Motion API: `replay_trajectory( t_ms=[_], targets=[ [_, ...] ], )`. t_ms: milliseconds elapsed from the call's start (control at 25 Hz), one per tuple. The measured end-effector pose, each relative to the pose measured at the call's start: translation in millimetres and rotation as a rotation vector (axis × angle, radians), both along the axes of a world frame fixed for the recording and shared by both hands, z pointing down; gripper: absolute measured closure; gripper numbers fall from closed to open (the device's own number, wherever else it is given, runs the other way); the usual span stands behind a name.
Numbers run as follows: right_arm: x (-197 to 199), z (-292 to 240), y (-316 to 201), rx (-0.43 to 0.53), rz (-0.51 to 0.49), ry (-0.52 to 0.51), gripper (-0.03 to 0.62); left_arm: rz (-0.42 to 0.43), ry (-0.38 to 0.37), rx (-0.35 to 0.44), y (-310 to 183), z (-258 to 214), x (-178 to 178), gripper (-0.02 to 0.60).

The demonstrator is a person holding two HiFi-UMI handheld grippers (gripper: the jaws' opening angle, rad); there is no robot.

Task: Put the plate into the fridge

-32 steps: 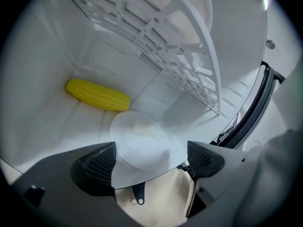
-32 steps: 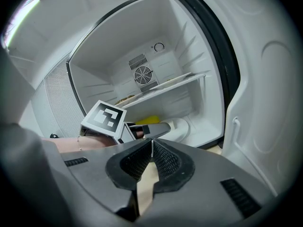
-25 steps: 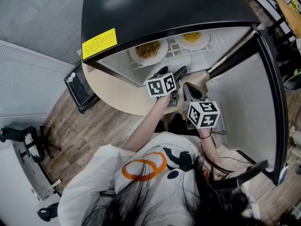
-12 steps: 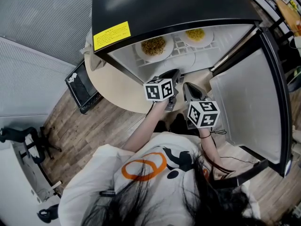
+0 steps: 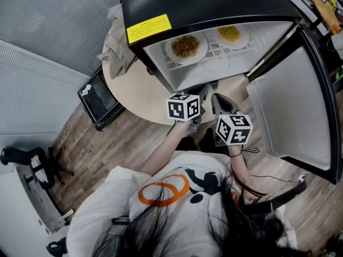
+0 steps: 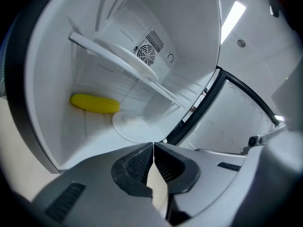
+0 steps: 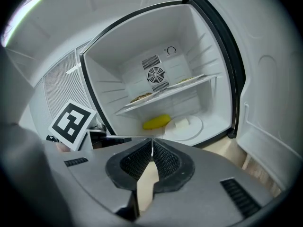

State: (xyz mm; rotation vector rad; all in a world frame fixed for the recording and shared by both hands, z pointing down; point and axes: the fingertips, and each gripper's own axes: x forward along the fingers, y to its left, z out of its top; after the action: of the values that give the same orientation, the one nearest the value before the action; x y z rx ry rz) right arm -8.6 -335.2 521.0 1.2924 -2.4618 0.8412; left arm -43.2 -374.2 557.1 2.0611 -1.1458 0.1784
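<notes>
The black fridge (image 5: 214,4) stands open. Two plates of noodles (image 5: 186,47) (image 5: 232,35) sit on its shelf (image 7: 165,94). An empty white plate (image 6: 135,126) lies on the fridge floor beside a yellow item (image 6: 94,103); the right gripper view shows this plate (image 7: 187,126) and item (image 7: 156,122) too. My left gripper (image 5: 202,90) hangs just outside the opening; its jaws have just been closing and now meet with nothing between them (image 6: 154,145). My right gripper (image 5: 217,98) is beside it, also shut and empty (image 7: 151,142).
The fridge door (image 5: 289,106) swings wide to the right. The fridge stands on a round beige table (image 5: 134,92) with a crumpled cloth (image 5: 118,42) at its left. A black box (image 5: 99,99) and an office chair (image 5: 32,162) stand on the wooden floor.
Both grippers have drawn back from the fridge opening toward the person. The left jaws, spread a second ago, have closed. The plates have stayed put.
</notes>
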Motion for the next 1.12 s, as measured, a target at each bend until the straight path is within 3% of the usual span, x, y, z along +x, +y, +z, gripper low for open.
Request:
replay_trajectory(
  t_ms=[160,360,600,920,1120],
  targets=[
    [-7,1,15,-0.003,0.037,-0.005,0.571,0.055,-0.032,0.019,23,-6,-6,0.566],
    [-14,5,38,-0.007,0.099,-0.015,0.571,0.115,-0.017,0.009,54,-11,-12,0.566],
    [-14,8,68,-0.008,0.176,-0.011,0.571,0.189,-0.075,0.045,84,-13,-18,0.569],
    [-6,5,102,-0.015,0.226,0.030,0.571,0.233,0.001,0.070,113,-27,-16,0.569],
    [-2,8,117,-0.028,0.221,0.059,0.571,0.209,-0.006,0.078,120,-30,-21,0.569]
  ],
)
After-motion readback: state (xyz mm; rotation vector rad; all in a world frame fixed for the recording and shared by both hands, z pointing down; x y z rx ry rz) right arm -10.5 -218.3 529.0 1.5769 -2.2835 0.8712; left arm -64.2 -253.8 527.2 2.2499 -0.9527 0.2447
